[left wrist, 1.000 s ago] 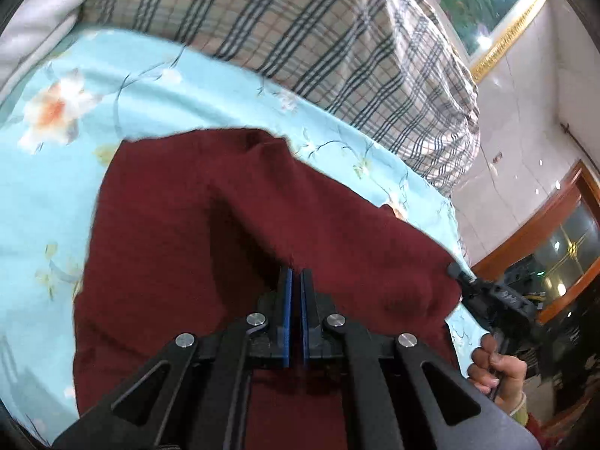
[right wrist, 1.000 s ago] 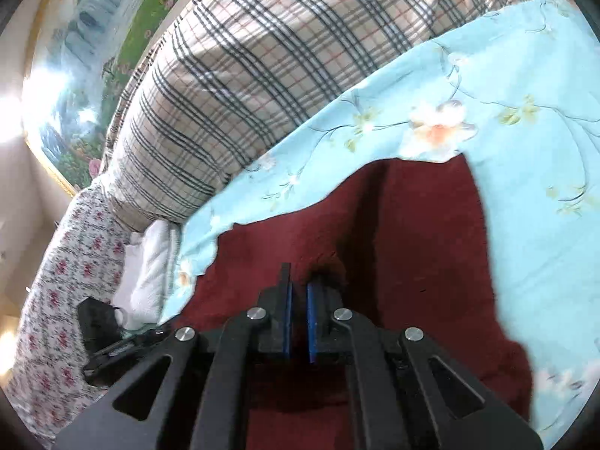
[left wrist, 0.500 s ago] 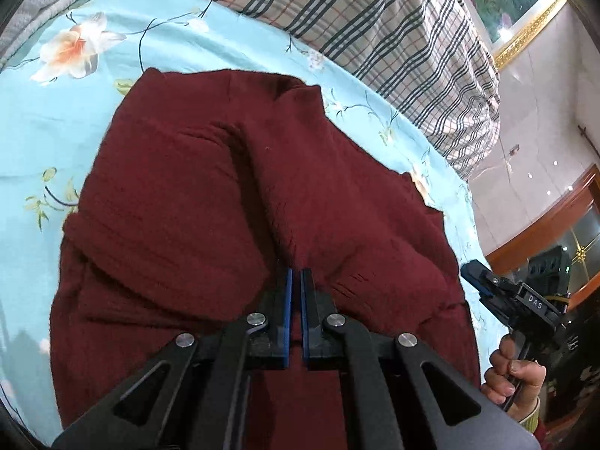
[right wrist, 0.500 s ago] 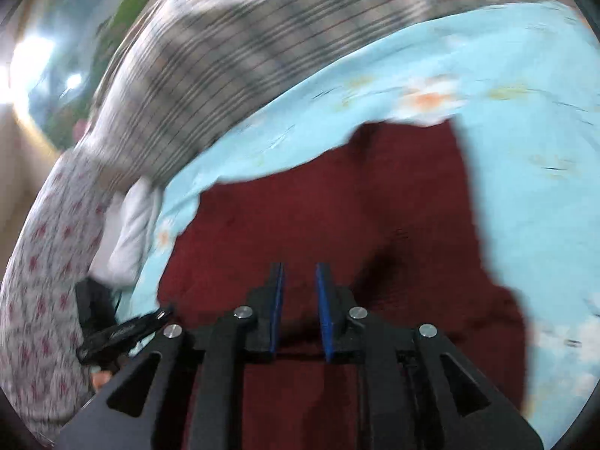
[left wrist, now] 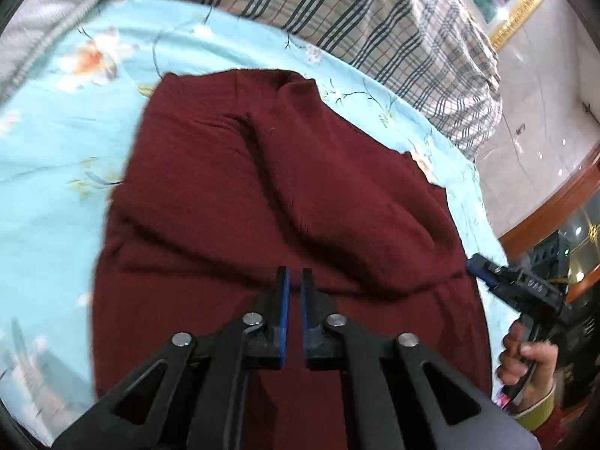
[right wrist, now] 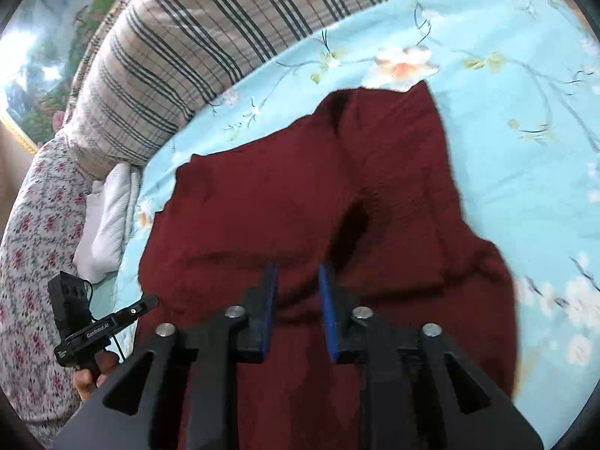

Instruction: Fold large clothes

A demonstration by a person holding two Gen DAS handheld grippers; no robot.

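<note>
A dark red knitted garment lies folded over itself on a light blue floral bedsheet; it also shows in the right wrist view. My left gripper hovers over its near part, jaws a narrow slit apart with no cloth seen between them. My right gripper is open and empty above the garment. The right gripper shows in the left wrist view at the garment's right edge, the left gripper in the right wrist view at its left edge.
A plaid quilt is piled along the far side of the bed. A white folded cloth and a floral red-and-white fabric lie on the left. A tiled floor and wooden furniture are beyond the bed's right edge.
Both grippers let go of the red garment and drew back; the lifted fold now lies on the garment. The right jaws opened wide; the left jaws parted slightly.
</note>
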